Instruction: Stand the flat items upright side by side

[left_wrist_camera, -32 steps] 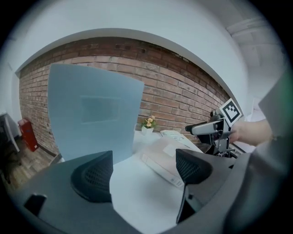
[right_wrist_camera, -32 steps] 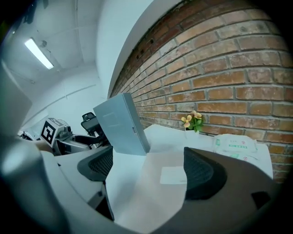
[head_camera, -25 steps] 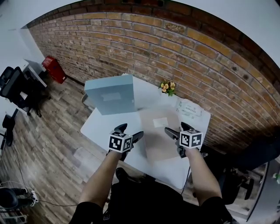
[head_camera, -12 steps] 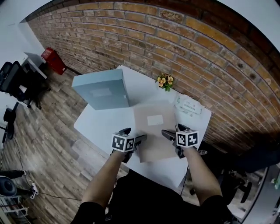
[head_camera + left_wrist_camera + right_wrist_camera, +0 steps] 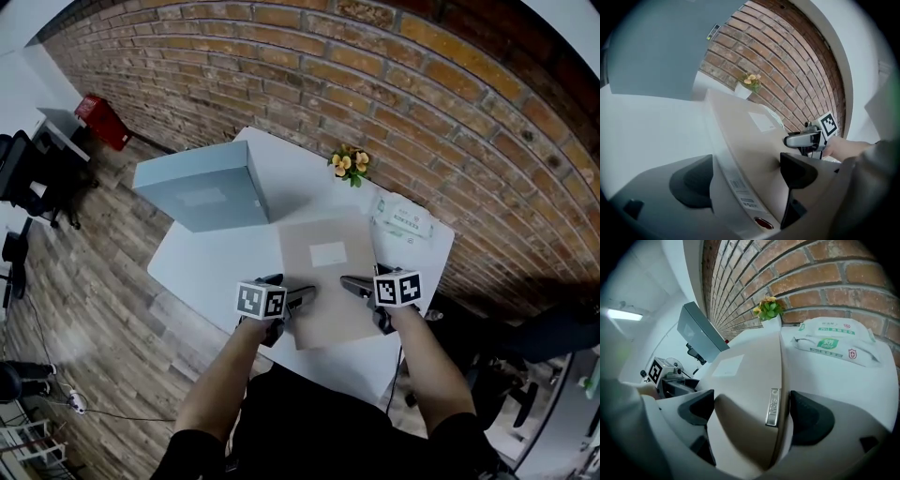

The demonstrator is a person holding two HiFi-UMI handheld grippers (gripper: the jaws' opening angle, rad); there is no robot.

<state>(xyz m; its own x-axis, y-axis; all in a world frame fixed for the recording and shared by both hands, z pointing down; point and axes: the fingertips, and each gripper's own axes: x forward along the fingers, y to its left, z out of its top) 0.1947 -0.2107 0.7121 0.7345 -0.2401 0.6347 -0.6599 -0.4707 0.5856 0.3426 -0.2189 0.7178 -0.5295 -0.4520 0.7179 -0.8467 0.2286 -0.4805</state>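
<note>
Beige box lies flat on the near half of the white desk. The left tool is clamped on its left edge and the right tool on its right edge, each with the box's side between its jaws. A grey box stands upright at the desk's far left, well apart, with flowers and a white pack by the brick wall.

My left gripper has its jaws pressed on the near edge of the beige flat box, my right gripper at its far side, the brick wall beyond.
</note>
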